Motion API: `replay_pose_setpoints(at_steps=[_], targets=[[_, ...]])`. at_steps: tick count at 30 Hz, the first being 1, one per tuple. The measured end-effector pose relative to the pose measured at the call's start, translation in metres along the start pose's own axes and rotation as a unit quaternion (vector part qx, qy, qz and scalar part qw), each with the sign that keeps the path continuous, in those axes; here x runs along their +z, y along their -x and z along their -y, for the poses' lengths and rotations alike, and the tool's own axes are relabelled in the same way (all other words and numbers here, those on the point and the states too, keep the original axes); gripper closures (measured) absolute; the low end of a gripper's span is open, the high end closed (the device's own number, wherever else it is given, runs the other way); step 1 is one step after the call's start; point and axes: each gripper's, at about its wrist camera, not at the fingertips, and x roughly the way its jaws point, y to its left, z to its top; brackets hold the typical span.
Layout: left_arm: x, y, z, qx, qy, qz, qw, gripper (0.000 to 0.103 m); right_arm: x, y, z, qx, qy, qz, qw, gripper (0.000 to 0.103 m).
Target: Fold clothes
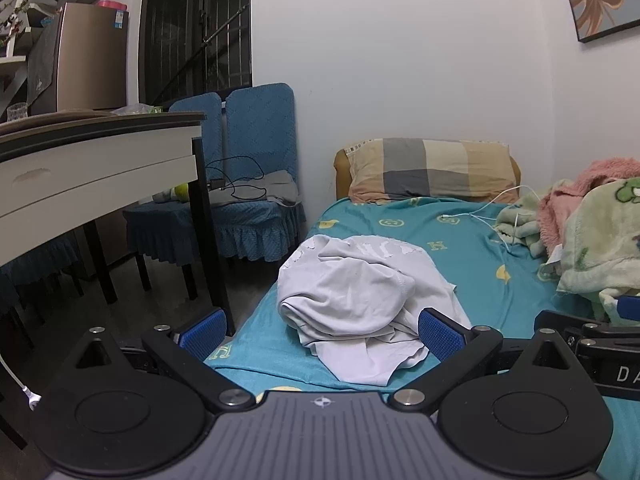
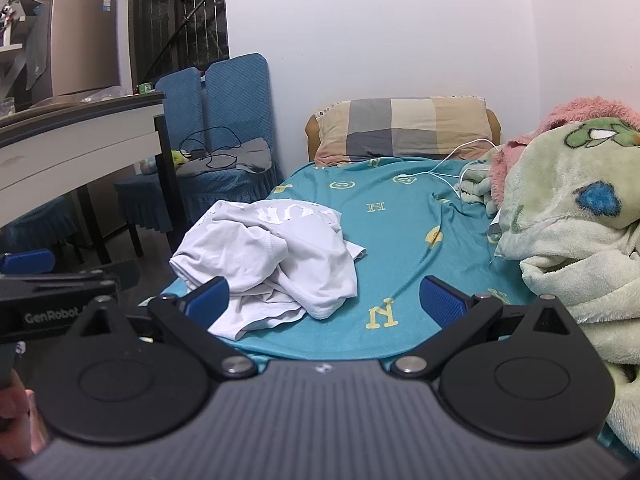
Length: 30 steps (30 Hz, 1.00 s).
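Note:
A crumpled white garment [image 1: 360, 300] lies in a heap on the teal bed sheet [image 1: 460, 248] near the bed's left front edge. It also shows in the right wrist view [image 2: 272, 260], left of centre. My left gripper [image 1: 320, 332] is open and empty, its blue pads on either side of the heap's near edge, a little short of it. My right gripper [image 2: 324, 300] is open and empty, with the heap's near part by its left pad [image 2: 208, 300]. The right gripper also shows at the right edge of the left wrist view [image 1: 592, 336].
A checked pillow [image 1: 432, 172] lies at the bed's head. A green and pink blanket pile [image 2: 572, 220] fills the bed's right side, with a white cable [image 2: 452, 164] by it. A white desk [image 1: 100, 168] and blue chairs [image 1: 248, 184] stand left of the bed.

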Motion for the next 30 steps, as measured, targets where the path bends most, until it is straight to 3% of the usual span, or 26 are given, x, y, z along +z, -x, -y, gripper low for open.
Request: replay_pose_setpoints(at_steps=[10, 17, 26, 30], targets=[[-0.007, -0.022, 0.009, -0.022, -0.019, -0.02, 0.9994, 0.0, 0.005, 0.007, 0.009, -0.022, -0.04, 0.006, 0.999, 0.0], [-0.006, -0.09, 0.058, -0.043, -0.113, -0.029, 0.9922, 0.004, 0.005, 0.005, 0.03, -0.008, -0.107, 0.014, 0.994, 0.0], [-0.003, -0.198, 0.106, -0.059, -0.142, -0.035, 0.9875, 0.025, -0.006, -0.013, 0.064, -0.008, -0.165, 0.041, 0.985, 0.0], [-0.007, -0.241, 0.111, -0.046, -0.136, -0.059, 0.988, 0.044, -0.01, -0.031, 0.077, -0.018, -0.172, 0.033, 0.984, 0.0]])
